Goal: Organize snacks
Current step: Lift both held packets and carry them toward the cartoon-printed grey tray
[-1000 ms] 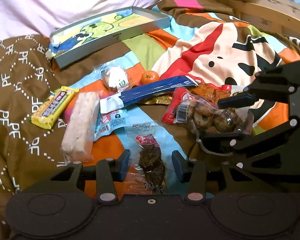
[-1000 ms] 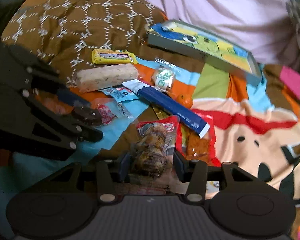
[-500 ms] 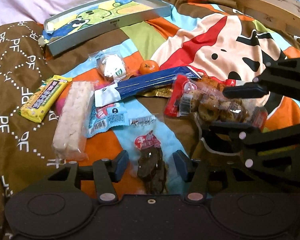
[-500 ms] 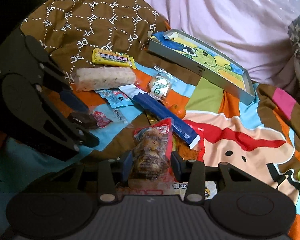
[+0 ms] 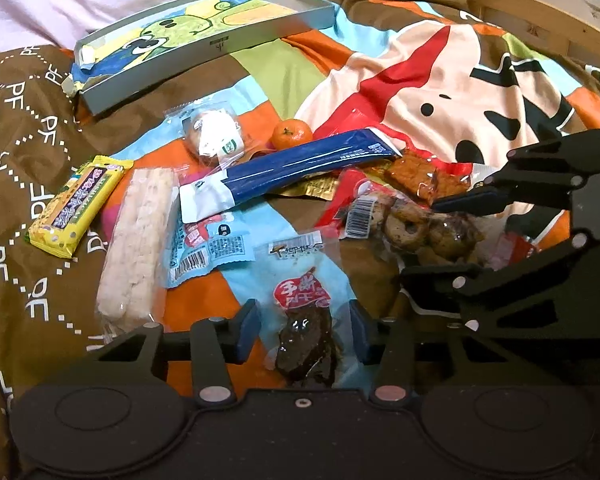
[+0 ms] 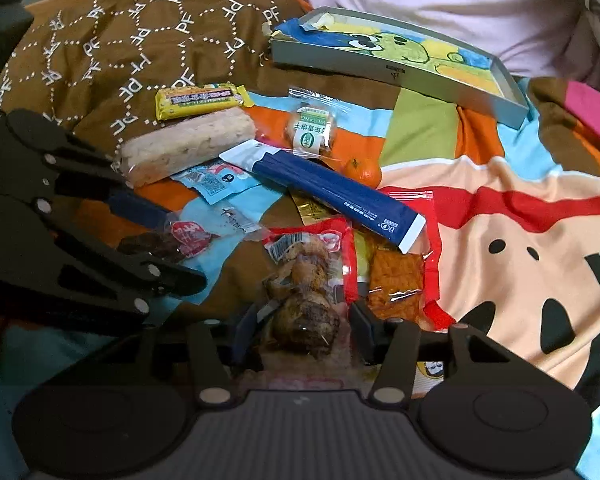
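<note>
Now | L tool (image 5: 303,331) astride jerky pack (image 5: 306,320) | R tool (image 6: 300,326) astride cookie bag (image 6: 306,292)

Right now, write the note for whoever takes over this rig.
Left gripper: open, jaws either side of the dried meat packet, not closed.
Right gripper: open, jaws around the bag of ring biscuits.
Other snacks lie loose on the blanket: yellow bar, rice cracker pack, blue pack, small orange, round cake.
Box lid beyond them holds no snack.
Done: nothing sorted. Left: everything.
</note>
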A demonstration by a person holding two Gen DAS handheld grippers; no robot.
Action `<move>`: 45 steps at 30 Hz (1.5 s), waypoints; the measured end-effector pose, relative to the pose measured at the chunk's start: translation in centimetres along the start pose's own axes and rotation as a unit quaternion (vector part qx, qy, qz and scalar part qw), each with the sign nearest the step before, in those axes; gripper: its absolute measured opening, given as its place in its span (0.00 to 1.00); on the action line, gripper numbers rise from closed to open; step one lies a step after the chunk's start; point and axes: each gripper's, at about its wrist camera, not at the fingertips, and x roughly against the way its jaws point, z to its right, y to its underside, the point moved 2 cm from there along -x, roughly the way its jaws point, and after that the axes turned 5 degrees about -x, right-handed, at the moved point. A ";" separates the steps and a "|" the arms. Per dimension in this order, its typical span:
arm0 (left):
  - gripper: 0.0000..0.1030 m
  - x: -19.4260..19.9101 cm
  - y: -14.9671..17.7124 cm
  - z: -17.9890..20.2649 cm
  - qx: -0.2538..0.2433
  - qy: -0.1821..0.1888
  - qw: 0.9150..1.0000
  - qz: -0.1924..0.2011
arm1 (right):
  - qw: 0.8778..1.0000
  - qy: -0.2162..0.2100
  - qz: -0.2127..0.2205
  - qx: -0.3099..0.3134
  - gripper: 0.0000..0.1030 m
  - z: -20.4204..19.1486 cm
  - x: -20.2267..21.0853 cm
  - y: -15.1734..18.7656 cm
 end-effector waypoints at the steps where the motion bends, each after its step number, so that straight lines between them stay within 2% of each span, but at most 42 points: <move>1: 0.47 0.1 0.1 0.0 0.003 0.002 1.000 0.000 | 1.000 0.012 0.002 0.019 0.50 -0.4 0.1 0.2; 5: 0.46 0.9 0.3 -0.2 0.029 0.019 0.999 0.010 | 0.993 0.059 0.021 0.105 0.49 -2.2 0.7 0.6; 10: 0.46 2.1 0.2 -0.7 0.066 0.035 0.996 0.045 | 0.980 0.101 0.047 0.164 0.48 -3.0 1.5 0.7; 14: 0.46 3.0 -0.1 -1.1 0.088 0.029 0.992 0.082 | 0.967 0.140 0.077 0.199 0.48 -3.0 1.9 0.5; 20: 0.46 4.3 -1.2 -2.6 0.128 0.005 0.982 0.142 | 0.953 0.163 0.115 0.226 0.48 -2.6 2.1 -0.9; 26: 0.47 4.6 -4.8 -5.9 0.157 -0.021 0.970 0.185 | 0.954 0.154 0.142 0.215 0.48 -0.3 1.1 -5.5; 35: 0.47 1.6 -14.1 -14.6 0.192 -0.079 0.953 0.221 | 0.951 0.149 0.181 0.203 0.49 4.7 -3.5 -16.1; 41: 0.47 -1.9 -19.6 -19.4 0.228 -0.101 0.942 0.224 | 0.969 0.119 0.175 0.128 0.49 7.8 -7.7 -22.9; 45: 0.47 -4.5 -21.7 -21.4 0.242 -0.114 0.940 0.211 | 0.978 0.103 0.162 0.082 0.50 9.5 -10.6 -25.5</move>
